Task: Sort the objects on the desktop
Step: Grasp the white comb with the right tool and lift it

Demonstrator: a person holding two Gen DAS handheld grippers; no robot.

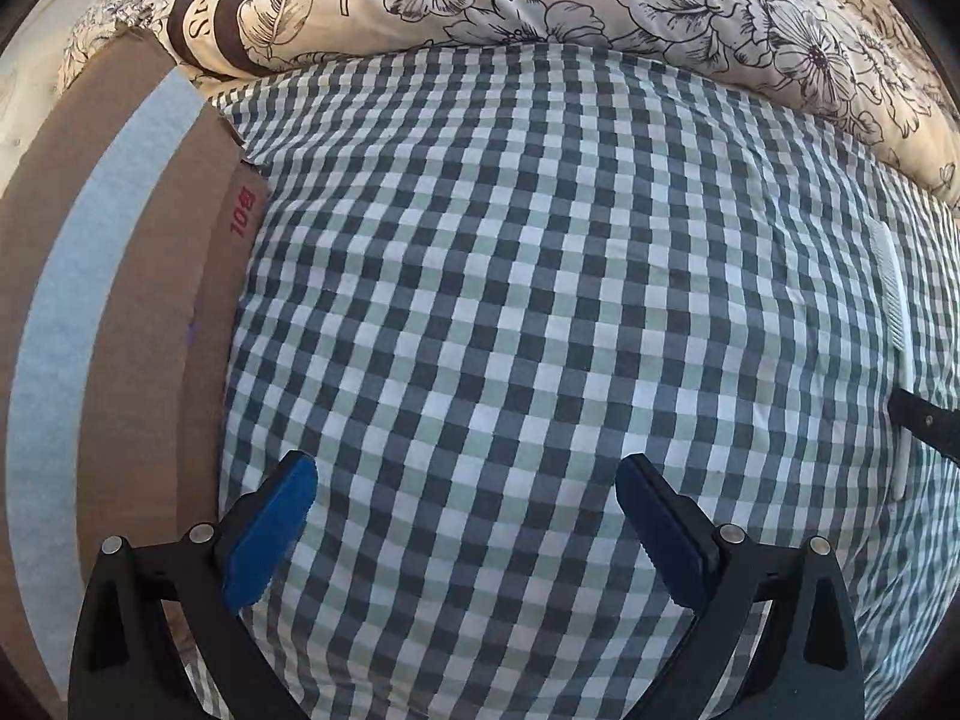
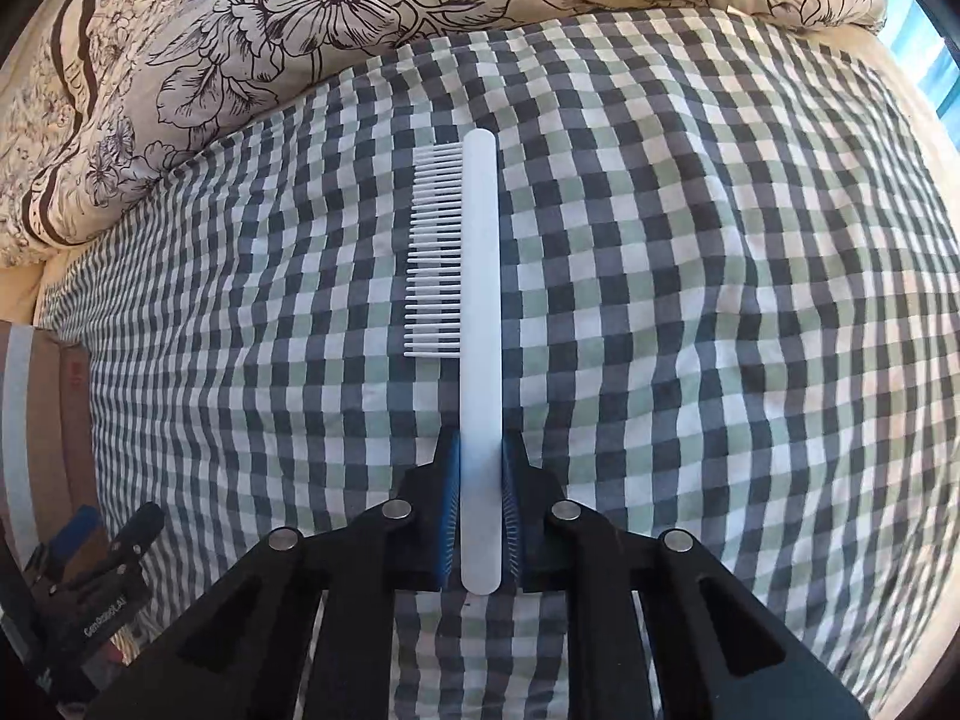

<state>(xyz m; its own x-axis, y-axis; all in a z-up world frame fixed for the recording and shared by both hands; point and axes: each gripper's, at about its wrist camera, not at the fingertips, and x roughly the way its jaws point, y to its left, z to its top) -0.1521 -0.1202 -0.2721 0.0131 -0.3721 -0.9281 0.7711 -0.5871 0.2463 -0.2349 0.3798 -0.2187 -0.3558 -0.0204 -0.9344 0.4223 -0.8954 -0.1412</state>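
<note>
The right tongs (image 2: 480, 516) are clenched on the handle of one white comb (image 2: 479, 324), their blue pads (image 2: 449, 516) pressed against both sides of it. The comb points straight away from the camera, teeth to the left, above a checked bedsheet (image 2: 720, 300). The left tongs (image 1: 465, 525) are released, the two blue pads (image 1: 273, 531) spread wide with only checked sheet between them, and nothing gripped. At the left of them sits one brown cardboard box (image 1: 138, 312) with a pale tape strip (image 1: 72, 324) along its top flaps; the flaps lie shut, so its contents cannot be seen. The same comb shows at the far right edge of the left wrist view. Farther off, a cream floral quilt (image 2: 252, 42) is bunched along the sheet's far edge.
</note>
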